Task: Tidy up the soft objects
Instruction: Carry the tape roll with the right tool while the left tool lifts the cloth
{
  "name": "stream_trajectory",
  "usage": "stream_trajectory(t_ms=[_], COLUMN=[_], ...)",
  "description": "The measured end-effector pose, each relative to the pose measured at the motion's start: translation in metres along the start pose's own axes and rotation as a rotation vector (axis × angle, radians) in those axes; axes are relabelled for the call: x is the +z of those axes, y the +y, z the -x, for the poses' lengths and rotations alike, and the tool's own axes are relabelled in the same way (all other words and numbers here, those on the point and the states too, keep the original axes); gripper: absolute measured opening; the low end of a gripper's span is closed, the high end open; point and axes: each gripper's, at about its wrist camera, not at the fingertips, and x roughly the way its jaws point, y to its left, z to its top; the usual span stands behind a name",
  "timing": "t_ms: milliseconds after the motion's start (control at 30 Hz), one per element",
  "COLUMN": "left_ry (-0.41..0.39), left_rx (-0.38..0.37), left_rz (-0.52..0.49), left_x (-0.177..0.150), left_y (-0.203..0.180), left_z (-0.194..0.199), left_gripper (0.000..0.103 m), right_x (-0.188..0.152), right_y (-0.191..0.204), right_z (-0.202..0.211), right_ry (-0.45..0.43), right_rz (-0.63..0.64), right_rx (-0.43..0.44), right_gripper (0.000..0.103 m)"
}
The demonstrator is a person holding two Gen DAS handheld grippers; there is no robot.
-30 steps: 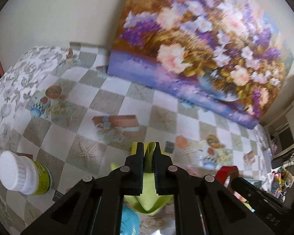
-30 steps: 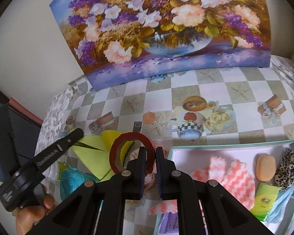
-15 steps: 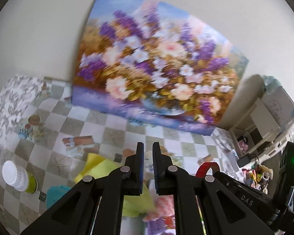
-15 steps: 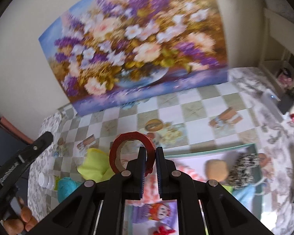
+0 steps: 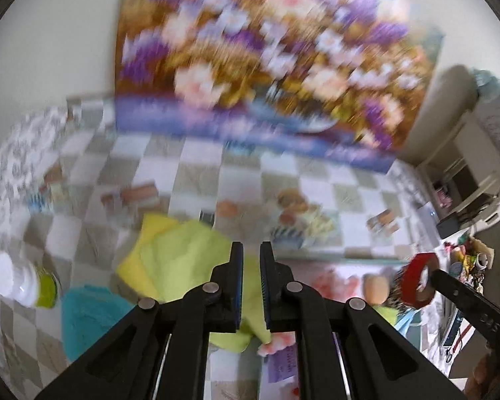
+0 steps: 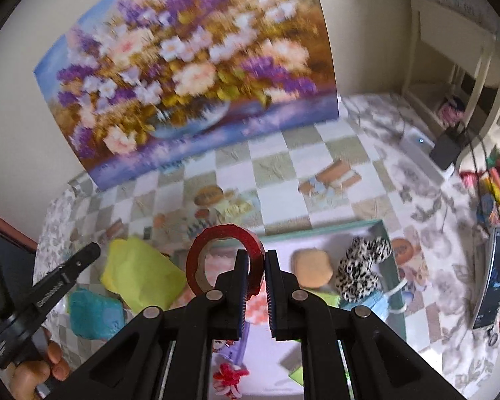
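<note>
A checked table (image 6: 276, 180) carries a tray (image 6: 388, 250) holding soft things, so loose ones likely go there. A yellow cloth (image 5: 183, 260) lies beside the tray, unsorted. The right gripper (image 6: 257, 266) pinches a red tape roll (image 6: 223, 236) above the tray. The left gripper (image 5: 251, 266) is pressed nearly together, empty.

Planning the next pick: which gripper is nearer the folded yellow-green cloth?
Left. The left gripper hovers over the folded yellow-green cloth; the right gripper holds a red ring over the tray.
</note>
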Motion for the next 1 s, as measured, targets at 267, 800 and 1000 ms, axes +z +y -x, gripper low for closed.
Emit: stream_trajectory(t_ms=[267, 800, 1000], left_ry=[0.127, 0.230, 0.181], left_rx=[0.017, -0.050, -0.065], left_rz=[0.021, 0.047, 0.085], left_x=[-0.016, -0.042, -0.037], left_y=[0.006, 0.006, 0.014], left_z=[-0.041, -0.067, -0.053], left_gripper=[0.043, 0.013, 0.007], right_x=[-0.013, -0.045, -0.049], right_y=[-0.001, -0.012, -0.018], right_z=[-0.014, 0.004, 0.010], right_ry=[0.055, 0.056, 0.048], right_rz=[0.008, -0.006, -0.022], right_rx=[-0.020, -0.030, -0.030], right_gripper=[0.011, 0.011, 0.011])
